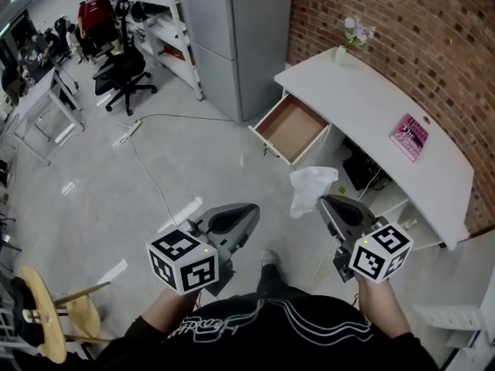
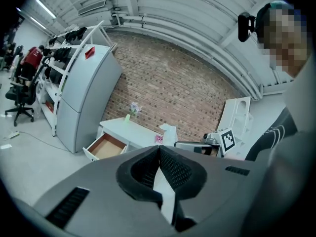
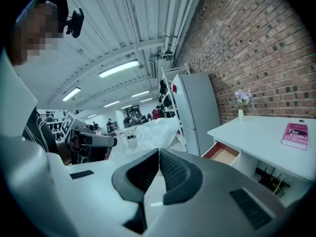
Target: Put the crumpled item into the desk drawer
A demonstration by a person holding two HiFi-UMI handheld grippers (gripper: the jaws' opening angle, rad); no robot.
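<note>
The head view looks steeply down from above onto the left tool (image 1: 252, 208), the right tool (image 1: 324, 202), the floor (image 1: 193, 161) and the white desk (image 1: 371, 107). Each tool view sits close behind its jaws, facing roughly level; both share the open drawer (image 2: 106, 147) and the brick wall (image 2: 168, 93).

A red brick wall (image 1: 402, 29) fills the upper right of the head view. Against it stands a white desk (image 1: 363, 103), and to its left a tall grey cabinet (image 1: 232, 37). The floor (image 1: 193, 168) is pale grey, with a thin cable (image 1: 151, 180) lying on it. In the upper left are white shelves (image 1: 174, 41), a black office chair (image 1: 124, 72) and a white table (image 1: 35, 103). A wooden stool (image 1: 46, 315) is in the lower left corner. In the right gripper view, long lamps (image 3: 117, 68) are lit on the ceiling (image 3: 113, 23).
</note>
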